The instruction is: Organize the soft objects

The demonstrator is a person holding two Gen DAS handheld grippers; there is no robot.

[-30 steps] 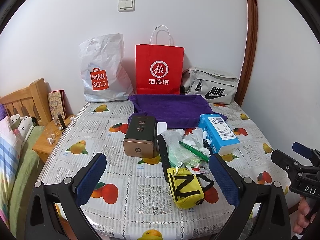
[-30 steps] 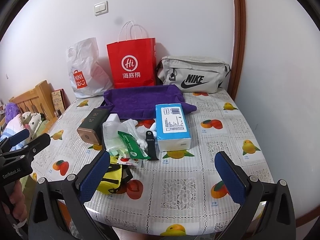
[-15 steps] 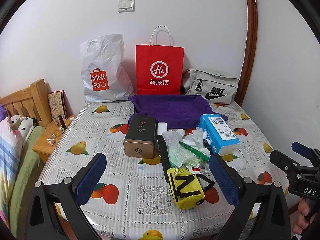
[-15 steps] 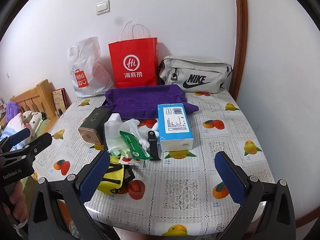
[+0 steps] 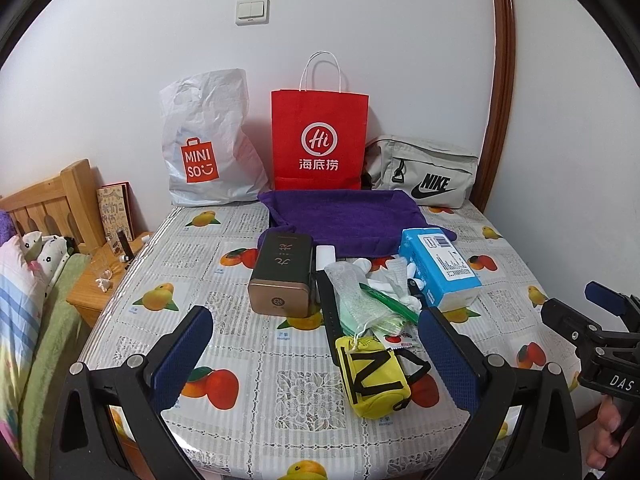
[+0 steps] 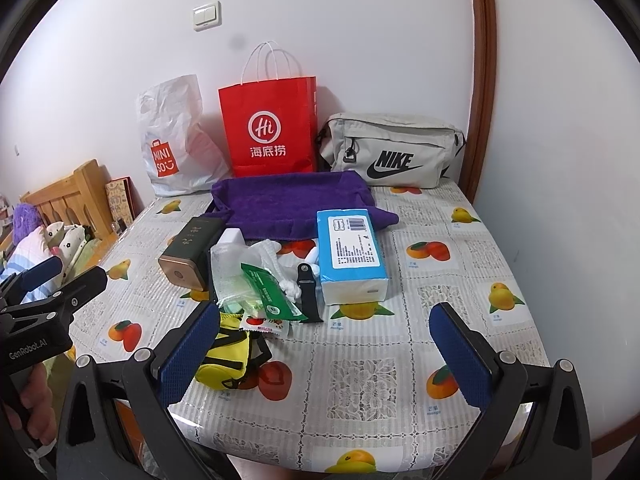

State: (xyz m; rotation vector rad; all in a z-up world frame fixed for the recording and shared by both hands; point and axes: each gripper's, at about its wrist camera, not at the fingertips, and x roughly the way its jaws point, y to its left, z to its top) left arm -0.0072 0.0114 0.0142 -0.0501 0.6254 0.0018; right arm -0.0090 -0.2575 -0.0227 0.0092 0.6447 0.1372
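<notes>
At frame centre the tissue pack lies right of the tin, the towel behind both, the pouch lower left.

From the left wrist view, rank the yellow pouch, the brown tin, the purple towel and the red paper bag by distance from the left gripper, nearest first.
1. Yellow pouch: just ahead of the left gripper, toward its right finger.
2. Brown tin: mid-table, slightly left of centre.
3. Purple towel: spread behind the tin.
4. Red paper bag: upright against the back wall.
</notes>
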